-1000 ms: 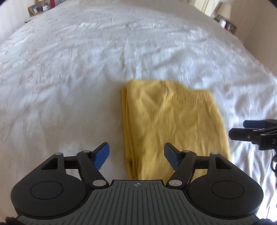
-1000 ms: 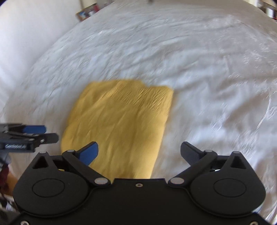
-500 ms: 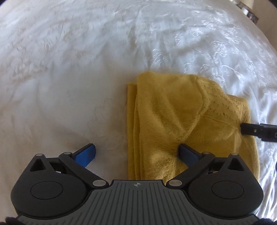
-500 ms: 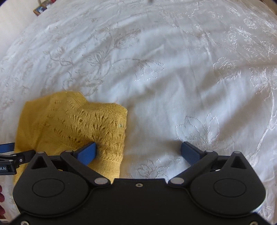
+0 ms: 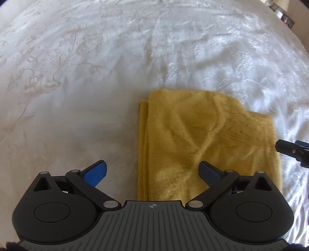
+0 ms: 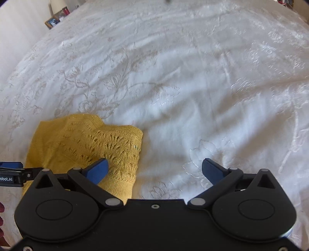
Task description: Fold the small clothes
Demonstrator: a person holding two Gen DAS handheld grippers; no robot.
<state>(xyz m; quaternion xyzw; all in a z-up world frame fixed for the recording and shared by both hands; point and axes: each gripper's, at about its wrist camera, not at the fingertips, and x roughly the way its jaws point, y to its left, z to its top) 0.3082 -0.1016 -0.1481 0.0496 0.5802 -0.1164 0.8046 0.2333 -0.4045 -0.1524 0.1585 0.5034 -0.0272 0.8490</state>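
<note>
A yellow knitted garment (image 5: 202, 139) lies folded into a rectangle on the white bedspread (image 5: 77, 77). My left gripper (image 5: 152, 171) is open and straddles the garment's near left edge, its right finger over the cloth. In the right wrist view the garment (image 6: 83, 142) shows its lacy knit edge at the lower left. My right gripper (image 6: 155, 170) is open, its left finger over the garment's near right corner and its right finger over bare bedspread. Each gripper's tip shows at the edge of the other's view.
The embroidered white bedspread (image 6: 193, 86) spreads wide on all sides. A bedside stand with a picture frame (image 6: 52, 21) and a lamp base is at the far left of the right wrist view. Small items (image 5: 285, 17) sit at the far right in the left wrist view.
Both grippers came down close to the garment's near end a second ago, then pulled back and tilted up a little. The jaws stayed open and the garment did not move.
</note>
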